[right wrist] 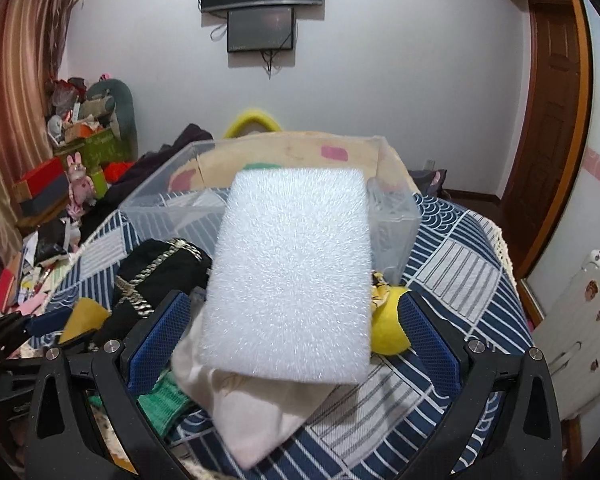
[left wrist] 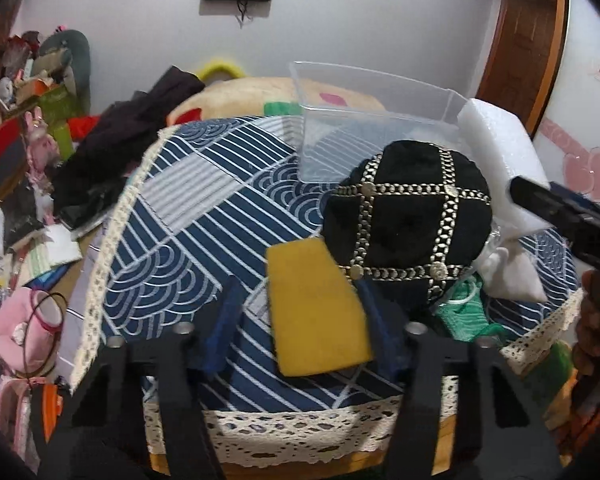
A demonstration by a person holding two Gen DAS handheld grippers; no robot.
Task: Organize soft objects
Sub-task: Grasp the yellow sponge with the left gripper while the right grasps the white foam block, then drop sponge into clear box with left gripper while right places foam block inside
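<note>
No brand, label or writing is legible in either view.

The left gripper [left wrist: 300, 320] stands open, its blue-padded fingers [left wrist: 222, 328] wide on either side of a flat yellow rectangular sponge [left wrist: 318, 312] that lies on the blue-and-white patterned tablecloth with a cream lace border [left wrist: 188, 216]; neither pad touches the sponge. To its left the cloth is bare out to the lace edge. Ahead and right, a round black velvet cushion crossed with gold chain trim [left wrist: 408, 216] overlaps the sponge's far right corner. Beyond it stands a clear plastic storage bin [left wrist: 364, 128]. Right of the cushion lie a green knitted cloth [left wrist: 464, 316] and a white fabric pouch [left wrist: 516, 276].

The right gripper [right wrist: 296, 344] is also open, gripping nothing. Between its spread fingers [right wrist: 160, 336], not touching them, a white foam block [right wrist: 296, 272] rests tilted on the white pouch, its far end against the bin's wall. A yellow ball [right wrist: 388, 328] sits just beside the right finger. To the right, striped cloth runs bare to the table edge.
</note>
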